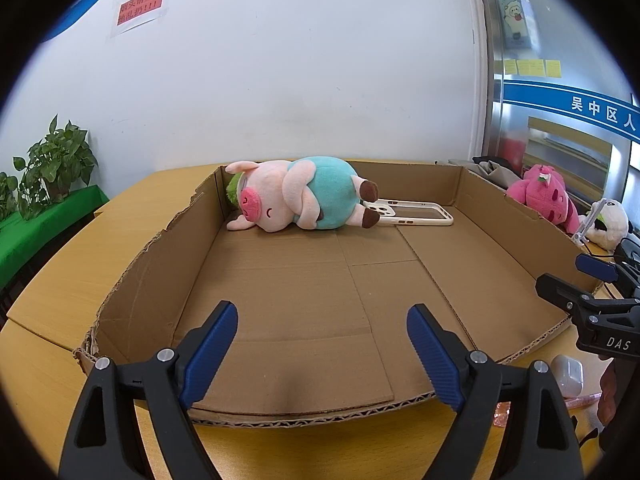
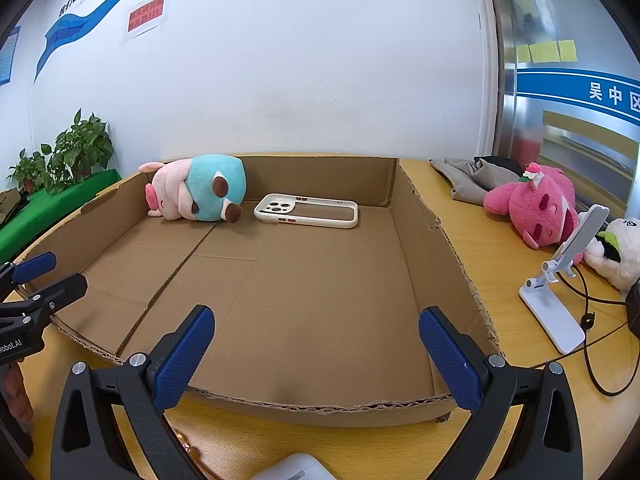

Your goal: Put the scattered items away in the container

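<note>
A shallow cardboard box (image 1: 248,418) (image 2: 436,240) lies on the yellow table. Inside at the far end lie a pig plush in a teal outfit (image 1: 296,196) (image 2: 200,192) and a cream phone case (image 1: 416,214) (image 2: 308,212). My left gripper (image 1: 322,344) is open and empty over the box's near edge. My right gripper (image 2: 316,348) is open and empty over the near edge too; it also shows in the left wrist view (image 1: 576,276). A white earbud case (image 1: 568,374) and a pink wrapper (image 1: 580,402) lie on the table near the box's right front corner.
A pink plush (image 2: 536,208) (image 1: 546,196), a panda plush (image 2: 616,252) (image 1: 610,226), a white phone stand (image 2: 556,292) with cables and a grey cloth (image 2: 468,178) lie right of the box. Potted plants (image 1: 52,164) stand at far left.
</note>
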The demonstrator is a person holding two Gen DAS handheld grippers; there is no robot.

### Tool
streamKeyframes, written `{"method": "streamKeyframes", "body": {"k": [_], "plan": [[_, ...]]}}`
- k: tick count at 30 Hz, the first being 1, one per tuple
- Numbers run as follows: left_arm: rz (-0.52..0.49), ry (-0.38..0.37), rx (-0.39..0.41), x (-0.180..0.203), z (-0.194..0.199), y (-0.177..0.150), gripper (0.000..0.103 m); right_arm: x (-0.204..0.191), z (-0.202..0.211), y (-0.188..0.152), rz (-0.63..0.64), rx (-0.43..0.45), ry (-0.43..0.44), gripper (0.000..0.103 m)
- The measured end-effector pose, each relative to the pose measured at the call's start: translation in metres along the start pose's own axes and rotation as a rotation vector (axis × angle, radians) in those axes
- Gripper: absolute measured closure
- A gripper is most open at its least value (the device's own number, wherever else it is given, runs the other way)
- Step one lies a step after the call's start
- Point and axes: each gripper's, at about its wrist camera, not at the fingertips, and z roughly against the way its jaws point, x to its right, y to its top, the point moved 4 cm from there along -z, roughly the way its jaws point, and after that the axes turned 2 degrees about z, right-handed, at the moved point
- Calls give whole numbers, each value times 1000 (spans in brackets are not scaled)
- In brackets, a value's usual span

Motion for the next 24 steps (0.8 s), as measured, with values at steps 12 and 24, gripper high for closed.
{"method": "streamKeyframes", "body": {"k": [12, 24], "plan": [[1, 4, 0, 3, 0, 0, 14, 1, 0, 0, 1, 0, -1, 0], [-2, 5, -5, 5, 1, -3, 14, 2, 0, 0, 2, -2, -10, 0]]}}
